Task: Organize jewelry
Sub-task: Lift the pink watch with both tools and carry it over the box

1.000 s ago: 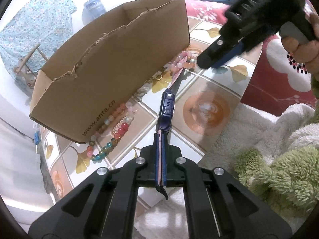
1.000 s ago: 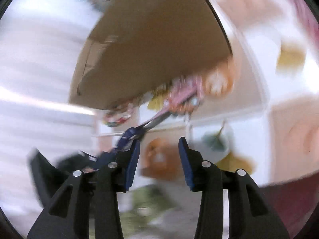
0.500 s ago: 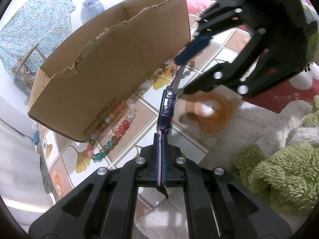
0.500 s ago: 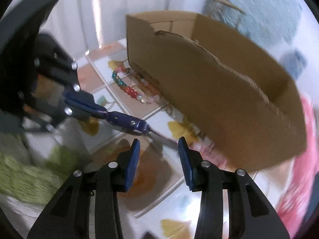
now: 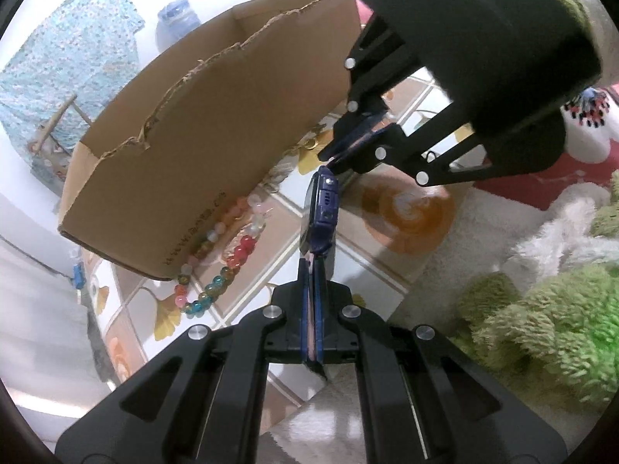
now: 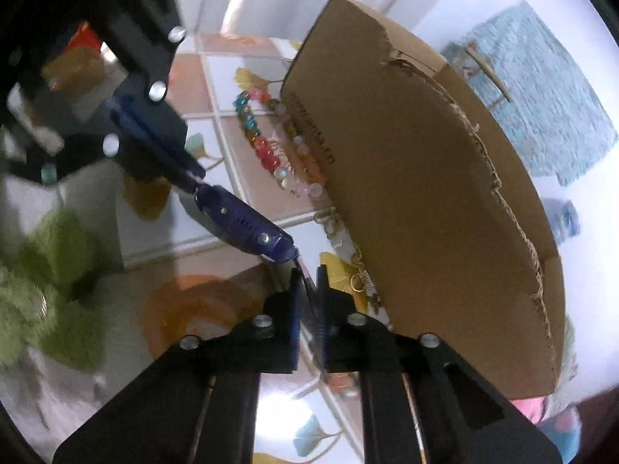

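Left gripper (image 5: pixel 312 305) clamped tight on one strap of a blue wristwatch (image 5: pixel 320 208), the watch case standing edge-on just beyond the fingertips, raised above the tiled tabletop (image 5: pixel 387 255). Right gripper (image 6: pixel 307 301) closed to a narrow slot around the watch's other strap, pads looking pressed on it, though blur makes firm contact hard to confirm. Seen from the left wrist, right gripper (image 5: pixel 340 150) reaching in from the upper right, tips meeting the far end of the watch; seen from the right wrist, left gripper (image 6: pixel 185 172) coming in from the upper left, with the watch (image 6: pixel 243 224) stretched between the two. Brown cardboard box (image 5: pixel 209 123) standing on the tabletop to the left of the watch, torn along its top edge, printed lettering on its near side. Multicoloured beaded bracelet (image 5: pixel 216 274) lying on the tiles against the box's near wall, partly tucked under it; same bracelet (image 6: pixel 267 147) in the right wrist view. Small gold-coloured metal pieces (image 6: pixel 359 278) beside the box near the right gripper, too small to name. Green fluffy fabric (image 5: pixel 541 328) at the lower right, a white towel-like cloth (image 5: pixel 491 216) next to it.
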`<control>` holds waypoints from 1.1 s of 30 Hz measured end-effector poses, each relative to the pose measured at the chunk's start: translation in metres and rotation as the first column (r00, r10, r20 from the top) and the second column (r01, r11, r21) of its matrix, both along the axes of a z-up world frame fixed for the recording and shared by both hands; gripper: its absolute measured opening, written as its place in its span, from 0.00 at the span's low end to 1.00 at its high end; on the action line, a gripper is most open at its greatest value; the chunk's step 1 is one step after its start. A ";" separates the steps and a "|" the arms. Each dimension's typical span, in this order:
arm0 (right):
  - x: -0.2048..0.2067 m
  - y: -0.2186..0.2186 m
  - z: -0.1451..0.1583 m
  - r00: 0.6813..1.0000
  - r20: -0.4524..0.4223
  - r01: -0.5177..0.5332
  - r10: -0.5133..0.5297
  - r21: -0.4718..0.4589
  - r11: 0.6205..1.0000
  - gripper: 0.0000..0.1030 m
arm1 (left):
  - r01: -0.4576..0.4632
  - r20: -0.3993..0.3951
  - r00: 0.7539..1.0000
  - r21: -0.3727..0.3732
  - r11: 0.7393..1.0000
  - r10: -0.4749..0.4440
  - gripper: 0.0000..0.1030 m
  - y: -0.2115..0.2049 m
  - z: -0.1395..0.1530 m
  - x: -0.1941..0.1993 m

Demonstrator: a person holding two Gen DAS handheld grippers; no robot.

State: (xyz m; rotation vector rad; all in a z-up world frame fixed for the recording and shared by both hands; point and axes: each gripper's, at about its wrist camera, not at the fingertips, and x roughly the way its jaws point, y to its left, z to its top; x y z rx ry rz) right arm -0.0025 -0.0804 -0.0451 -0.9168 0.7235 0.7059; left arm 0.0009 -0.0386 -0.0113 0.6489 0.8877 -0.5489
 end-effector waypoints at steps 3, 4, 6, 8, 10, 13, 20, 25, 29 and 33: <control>-0.003 0.002 0.005 0.998 0.026 0.053 -0.054 0.055 0.997 0.05 | -0.013 0.031 0.999 0.007 1.000 0.013 0.02 0.001 0.005 -0.003; -0.005 0.003 0.009 0.997 0.043 0.068 -0.071 0.072 0.995 0.05 | -0.019 0.055 0.998 0.014 1.000 0.019 0.02 0.001 0.010 -0.005; -0.012 0.005 0.019 0.988 0.102 0.106 -0.118 0.116 0.988 0.05 | -0.028 0.100 0.995 0.025 0.999 0.026 0.02 0.001 0.018 -0.012; -0.015 0.007 0.029 0.976 0.139 0.145 -0.170 0.169 0.975 0.05 | -0.043 0.143 0.989 0.025 0.999 0.039 0.02 0.002 0.030 -0.016; -0.018 0.009 0.039 0.960 0.168 0.184 -0.225 0.230 0.956 0.05 | -0.056 0.176 0.983 0.027 0.998 0.051 0.02 0.003 0.039 -0.019; -0.021 0.010 0.050 0.942 0.183 0.218 -0.281 0.300 0.929 0.05 | -0.068 0.223 0.973 0.037 0.997 0.058 0.02 0.003 0.053 -0.022; -0.028 0.010 0.071 0.905 0.225 0.248 -0.362 0.411 0.877 0.05 | -0.053 0.339 0.940 0.055 0.997 0.032 0.02 -0.004 0.073 -0.040; -0.032 0.012 0.082 0.874 0.297 0.237 -0.384 0.429 0.871 0.05 | -0.041 0.410 0.912 0.078 0.996 0.005 0.02 -0.010 0.085 -0.040; -0.031 0.008 0.103 0.834 0.389 0.204 -0.392 0.443 0.873 0.05 | -0.023 0.481 0.876 0.088 0.996 -0.022 0.02 -0.013 0.103 -0.043; -0.022 0.008 0.126 0.792 0.477 0.160 -0.381 0.440 0.883 0.05 | -0.015 0.556 0.830 0.108 0.994 -0.048 0.02 -0.013 0.119 -0.037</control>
